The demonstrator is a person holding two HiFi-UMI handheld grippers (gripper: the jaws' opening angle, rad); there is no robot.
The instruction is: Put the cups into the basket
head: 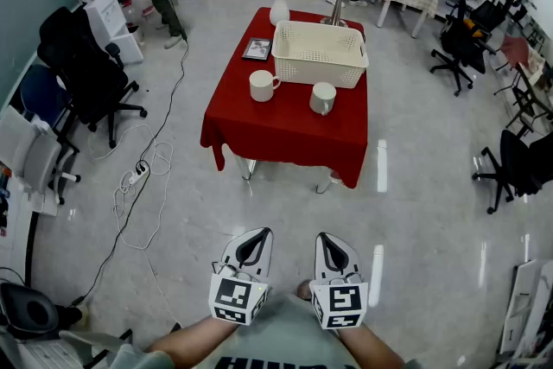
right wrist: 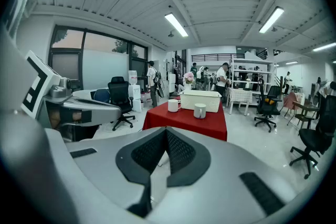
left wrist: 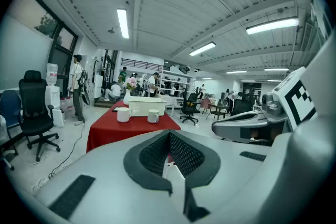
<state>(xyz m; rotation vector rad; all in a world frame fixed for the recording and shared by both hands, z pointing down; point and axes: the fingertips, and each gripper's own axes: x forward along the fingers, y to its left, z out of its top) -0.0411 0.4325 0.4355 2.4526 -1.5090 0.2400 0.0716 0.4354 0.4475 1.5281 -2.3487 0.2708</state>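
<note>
Two white cups stand on a table with a red cloth [head: 285, 134], well ahead of me across the floor. The left cup [head: 262, 85] and the right cup [head: 322, 98] sit in front of a cream basket [head: 320, 54] that looks empty. My left gripper [head: 258, 235] and right gripper [head: 325, 238] are side by side low in the head view, far from the table, both shut on nothing. The left gripper view shows the shut left gripper [left wrist: 169, 136] with the cups [left wrist: 124, 114] [left wrist: 153, 116] and basket [left wrist: 143, 106] small in the distance. The right gripper view shows the same: right gripper [right wrist: 166, 134], cups [right wrist: 172, 105] [right wrist: 199, 110], basket [right wrist: 200, 100].
A white vase with pink flowers [head: 281, 4] and a dark flat frame [head: 257, 48] share the table. Black office chairs [head: 86, 73] [head: 510, 168] stand on both sides. Cables and a power strip [head: 134, 177] lie on the floor at left. People stand at the back.
</note>
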